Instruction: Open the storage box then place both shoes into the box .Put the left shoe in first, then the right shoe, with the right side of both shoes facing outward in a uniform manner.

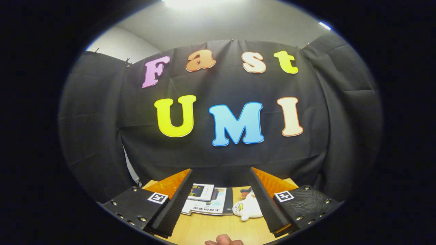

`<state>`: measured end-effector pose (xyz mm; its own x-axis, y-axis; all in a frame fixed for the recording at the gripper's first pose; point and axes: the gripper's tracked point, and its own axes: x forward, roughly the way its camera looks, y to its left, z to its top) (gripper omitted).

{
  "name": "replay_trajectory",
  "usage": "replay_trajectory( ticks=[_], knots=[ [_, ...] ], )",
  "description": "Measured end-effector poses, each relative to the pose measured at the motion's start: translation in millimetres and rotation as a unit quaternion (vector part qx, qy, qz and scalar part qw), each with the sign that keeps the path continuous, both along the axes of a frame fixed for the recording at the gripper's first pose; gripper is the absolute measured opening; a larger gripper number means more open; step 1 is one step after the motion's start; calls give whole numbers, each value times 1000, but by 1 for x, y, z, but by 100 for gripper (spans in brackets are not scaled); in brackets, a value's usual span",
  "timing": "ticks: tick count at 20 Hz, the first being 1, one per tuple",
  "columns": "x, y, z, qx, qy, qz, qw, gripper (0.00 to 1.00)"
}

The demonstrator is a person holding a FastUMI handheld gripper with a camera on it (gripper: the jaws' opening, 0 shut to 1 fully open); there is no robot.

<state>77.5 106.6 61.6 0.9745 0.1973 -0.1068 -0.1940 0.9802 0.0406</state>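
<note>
Gripper (pixel 218 200) held wide open, nothing gripped, low centre of frame above the desk (pixel 204 228). Booklets (pixel 207 200) and a plush toy (pixel 247 207) seen between the fingers. Box and shoes not located; gripper best tilted down to find them.

Wooden bench (pixel 204 229), stack of booklets (pixel 207 200) lying flat, white duck plush toy (pixel 247 208) just beside them
</note>
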Motion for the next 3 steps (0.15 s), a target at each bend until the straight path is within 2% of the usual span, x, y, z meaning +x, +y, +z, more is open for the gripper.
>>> replay_trajectory(
  ticks=[3],
  knots=[
    [0, -8, -1, -2, -13, 10, 1000, 98]
  ],
)
